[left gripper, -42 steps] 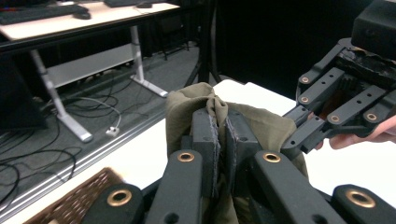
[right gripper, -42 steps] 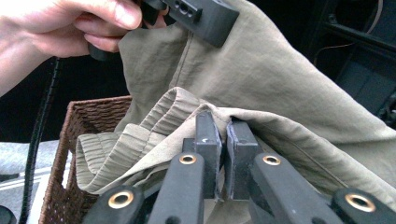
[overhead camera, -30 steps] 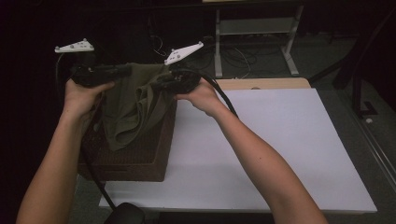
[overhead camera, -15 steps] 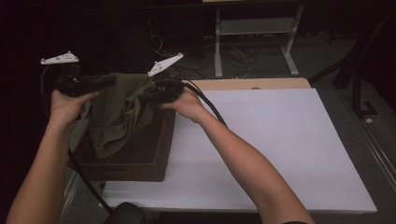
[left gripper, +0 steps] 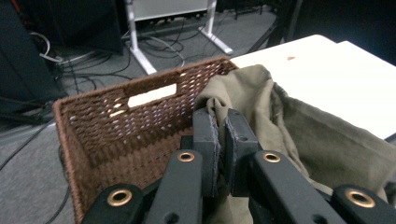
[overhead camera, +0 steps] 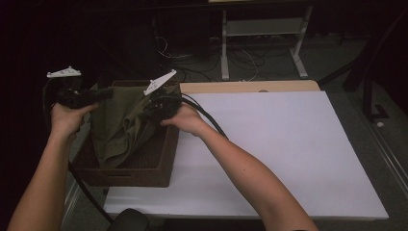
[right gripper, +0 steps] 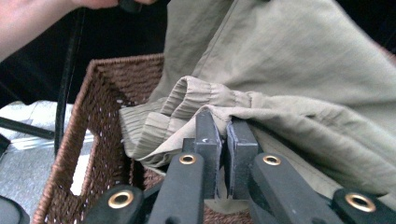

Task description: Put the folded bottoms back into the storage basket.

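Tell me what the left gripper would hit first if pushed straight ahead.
Probably the far wall of the basket; the left gripper, shut on the green cloth, points toward it, though depth is unclear.

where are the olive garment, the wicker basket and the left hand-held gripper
olive garment (overhead camera: 122, 127), high view, on the hanging middle of the cloth
wicker basket (left gripper: 100, 126), left gripper view, on its woven inner wall
left hand-held gripper (left gripper: 223, 123), left gripper view, between its two jaw tips, shut on the cloth
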### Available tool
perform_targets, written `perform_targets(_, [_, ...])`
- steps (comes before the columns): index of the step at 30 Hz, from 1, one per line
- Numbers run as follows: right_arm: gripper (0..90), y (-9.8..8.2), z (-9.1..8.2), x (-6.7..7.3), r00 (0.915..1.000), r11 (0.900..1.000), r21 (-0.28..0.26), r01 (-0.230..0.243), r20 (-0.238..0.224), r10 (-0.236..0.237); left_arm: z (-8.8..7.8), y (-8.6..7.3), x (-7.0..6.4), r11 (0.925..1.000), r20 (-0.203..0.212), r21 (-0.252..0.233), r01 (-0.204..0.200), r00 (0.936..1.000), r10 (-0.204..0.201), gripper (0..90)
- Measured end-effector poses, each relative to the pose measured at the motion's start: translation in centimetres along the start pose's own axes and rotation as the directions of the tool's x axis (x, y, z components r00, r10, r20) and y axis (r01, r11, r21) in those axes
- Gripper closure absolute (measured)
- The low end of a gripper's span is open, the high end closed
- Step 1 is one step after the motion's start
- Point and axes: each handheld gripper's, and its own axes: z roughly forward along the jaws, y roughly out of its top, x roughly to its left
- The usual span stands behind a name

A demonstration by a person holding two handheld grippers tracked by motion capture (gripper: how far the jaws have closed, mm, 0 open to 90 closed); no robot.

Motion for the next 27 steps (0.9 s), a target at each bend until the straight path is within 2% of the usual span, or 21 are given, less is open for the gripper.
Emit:
perform_targets(5, [84.9,-1.1,1.2,0.0,0.9997,0.999,0.034,-0.015,-0.020,0.015,0.8,-0.5,0.4,0.9987,-0.072,0.050,-0.006,0.9973,0.009,84.4])
perform_targets(7, [84.9,-1.5,1.6,0.0,0.9996,0.999,0.044,-0.017,-0.023,0.018,0.9,-0.7,0.8,0.9985,-0.076,0.054,0.007,0.9971,-0.003,84.4])
perform_targets(9, [84.9,-1.8,1.9,0.0,0.9992,0.998,0.051,-0.026,-0.030,0.027,1.0,-0.9,1.1,0.9976,-0.106,0.067,0.019,0.9943,-0.012,84.5])
perform_targets(14, [84.9,-2.2,2.5,0.2,0.9985,0.997,0.069,-0.027,-0.045,0.030,1.7,-1.2,1.9,0.9934,-0.140,0.105,0.046,0.9896,-0.031,84.4])
perform_targets(16, [84.9,-2.3,2.7,0.2,0.9981,0.996,0.080,-0.029,-0.052,0.033,2.5,-1.3,2.1,0.9896,-0.167,0.137,0.042,0.9857,-0.019,84.4])
perform_targets(22, [84.9,-3.0,2.6,0.6,0.9975,0.995,0.096,-0.020,-0.065,0.027,5.0,-1.5,1.8,0.9803,-0.184,0.197,0.017,0.9827,0.020,84.3])
perform_targets(26, [84.8,-3.7,1.8,0.8,0.9970,0.994,0.103,-0.021,-0.072,0.029,6.8,-1.6,1.5,0.9753,-0.187,0.221,0.009,0.9818,0.033,84.0])
perform_targets(27, [84.8,-3.9,1.5,0.8,0.9969,0.995,0.103,-0.017,-0.075,0.025,7.2,-1.6,1.4,0.9766,-0.185,0.215,0.012,0.9824,0.029,83.9])
